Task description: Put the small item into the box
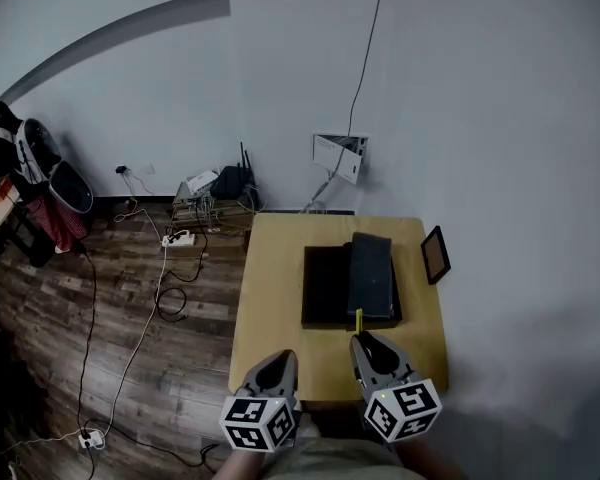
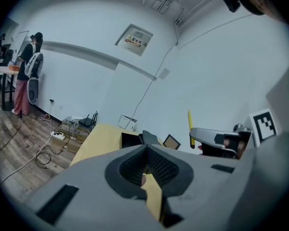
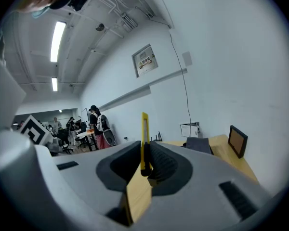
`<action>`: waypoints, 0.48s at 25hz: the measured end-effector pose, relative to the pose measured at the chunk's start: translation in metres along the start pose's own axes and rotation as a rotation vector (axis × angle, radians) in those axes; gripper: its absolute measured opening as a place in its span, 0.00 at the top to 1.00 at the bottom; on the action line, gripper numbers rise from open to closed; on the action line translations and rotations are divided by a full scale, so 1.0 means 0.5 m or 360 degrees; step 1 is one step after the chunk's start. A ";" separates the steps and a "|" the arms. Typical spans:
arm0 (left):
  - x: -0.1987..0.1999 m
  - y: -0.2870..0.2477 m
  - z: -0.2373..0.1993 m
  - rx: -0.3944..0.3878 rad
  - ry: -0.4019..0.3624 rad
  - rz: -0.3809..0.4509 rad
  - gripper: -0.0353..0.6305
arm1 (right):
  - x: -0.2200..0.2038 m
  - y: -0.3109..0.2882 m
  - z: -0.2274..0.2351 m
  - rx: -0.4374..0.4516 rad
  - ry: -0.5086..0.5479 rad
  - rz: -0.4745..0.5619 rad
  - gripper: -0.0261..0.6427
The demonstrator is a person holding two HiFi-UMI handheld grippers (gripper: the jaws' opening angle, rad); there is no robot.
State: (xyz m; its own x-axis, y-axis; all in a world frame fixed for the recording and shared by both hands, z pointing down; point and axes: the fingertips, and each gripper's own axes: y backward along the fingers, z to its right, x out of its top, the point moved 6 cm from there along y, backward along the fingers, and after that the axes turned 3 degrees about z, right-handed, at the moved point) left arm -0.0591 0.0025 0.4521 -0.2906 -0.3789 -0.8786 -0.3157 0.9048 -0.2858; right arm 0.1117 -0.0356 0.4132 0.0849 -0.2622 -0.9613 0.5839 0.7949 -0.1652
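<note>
My right gripper (image 1: 364, 342) is clamped on the yellow utility knife (image 3: 144, 139), which stands upright at the near edge of the black box (image 1: 325, 286). My left gripper (image 1: 276, 360) is closed with nothing between its jaws, near the box's near-left corner, over the tabletop (image 1: 275, 258).

Bare table (image 1: 270, 303) lies open left of the box (image 1: 318, 313); its lid (image 1: 370, 273) seems to cover the right half, and a small frame (image 1: 436, 254) crowds the wall side.
</note>
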 end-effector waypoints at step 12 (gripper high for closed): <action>0.088 -0.144 -0.126 -0.0143 -0.0005 -0.0057 0.94 | 0.023 -0.208 0.017 -0.0118 0.0028 -0.0058 0.89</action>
State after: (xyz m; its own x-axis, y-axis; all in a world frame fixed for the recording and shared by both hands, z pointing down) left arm -0.1057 -0.0916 0.4582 -0.2749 -0.4101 -0.8696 -0.4058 0.8695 -0.2817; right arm 0.0587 -0.1261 0.4210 0.0499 -0.2827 -0.9579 0.5251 0.8233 -0.2156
